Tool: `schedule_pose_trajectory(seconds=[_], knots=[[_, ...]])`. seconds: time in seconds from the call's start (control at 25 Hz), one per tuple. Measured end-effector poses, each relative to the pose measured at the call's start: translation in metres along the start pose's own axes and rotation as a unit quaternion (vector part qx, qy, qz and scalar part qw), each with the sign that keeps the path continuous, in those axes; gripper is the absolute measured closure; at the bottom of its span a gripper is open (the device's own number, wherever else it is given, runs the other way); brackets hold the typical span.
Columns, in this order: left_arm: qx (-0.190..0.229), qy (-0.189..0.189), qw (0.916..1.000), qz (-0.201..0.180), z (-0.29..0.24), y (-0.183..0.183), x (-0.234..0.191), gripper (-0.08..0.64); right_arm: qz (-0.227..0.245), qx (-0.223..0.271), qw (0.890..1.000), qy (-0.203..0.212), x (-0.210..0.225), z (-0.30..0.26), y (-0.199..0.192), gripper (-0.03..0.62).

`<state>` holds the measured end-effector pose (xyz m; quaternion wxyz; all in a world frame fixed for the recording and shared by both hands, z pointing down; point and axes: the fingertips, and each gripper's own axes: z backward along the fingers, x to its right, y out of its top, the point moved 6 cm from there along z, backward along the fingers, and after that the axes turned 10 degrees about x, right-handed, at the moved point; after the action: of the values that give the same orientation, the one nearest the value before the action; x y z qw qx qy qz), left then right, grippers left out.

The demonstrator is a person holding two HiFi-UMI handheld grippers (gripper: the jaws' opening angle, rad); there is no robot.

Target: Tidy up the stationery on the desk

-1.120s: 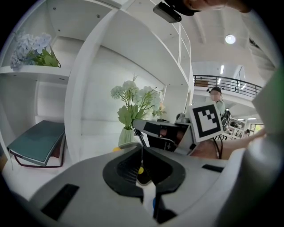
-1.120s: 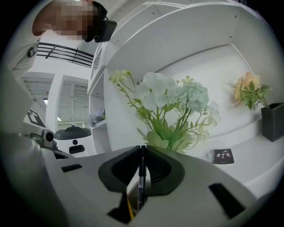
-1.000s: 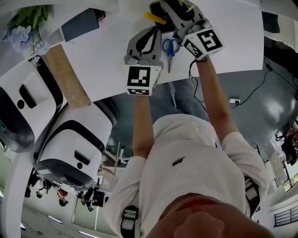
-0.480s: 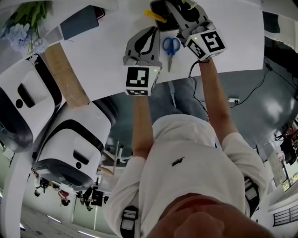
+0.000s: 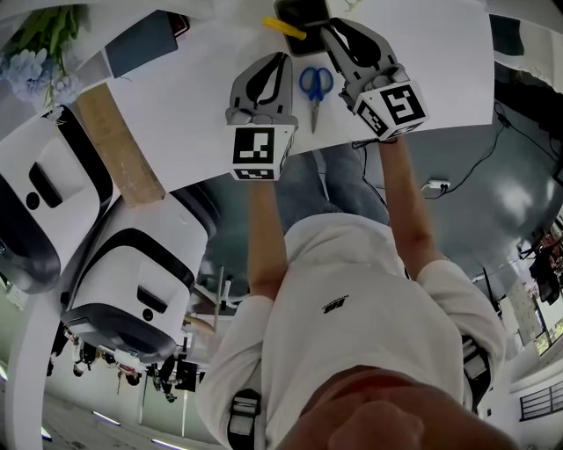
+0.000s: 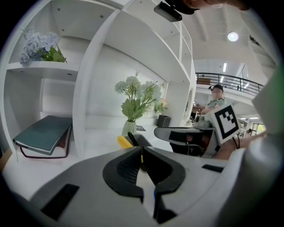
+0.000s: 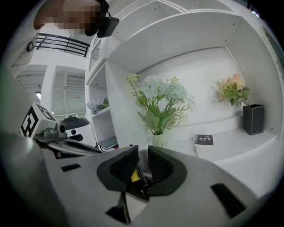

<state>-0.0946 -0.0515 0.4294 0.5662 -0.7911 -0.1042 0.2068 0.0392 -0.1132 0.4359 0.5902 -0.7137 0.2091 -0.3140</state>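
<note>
While both grippers hang over the white desk (image 5: 189, 101), blue scissors (image 5: 314, 88) lying between them, left gripper (image 6: 141, 149) pinched shut on nothing, right gripper (image 7: 143, 153) jaws slightly apart, just been closing, nothing between them.

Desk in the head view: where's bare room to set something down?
Bare: between the grey book and the left gripper, and the desk's far right end. Crowded: around the scissors, yellow item and black tray.
</note>
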Motion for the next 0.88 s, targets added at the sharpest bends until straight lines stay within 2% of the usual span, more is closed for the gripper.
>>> schedule_pose_trajectory(seconds=[0.32, 0.88], knots=[[-0.017, -0.001, 0.9998, -0.006, 0.001, -0.015, 0.005, 0.56, 0.01, -0.095, 0.995, -0.013, -0.022, 0.033, -0.025, 0.54], [-0.047, -0.023, 0.9985, -0.017, -0.002, -0.04, 0.015, 0.56, -0.039, -0.215, 0.975, -0.037, -0.037, 0.049, -0.08, 0.54]])
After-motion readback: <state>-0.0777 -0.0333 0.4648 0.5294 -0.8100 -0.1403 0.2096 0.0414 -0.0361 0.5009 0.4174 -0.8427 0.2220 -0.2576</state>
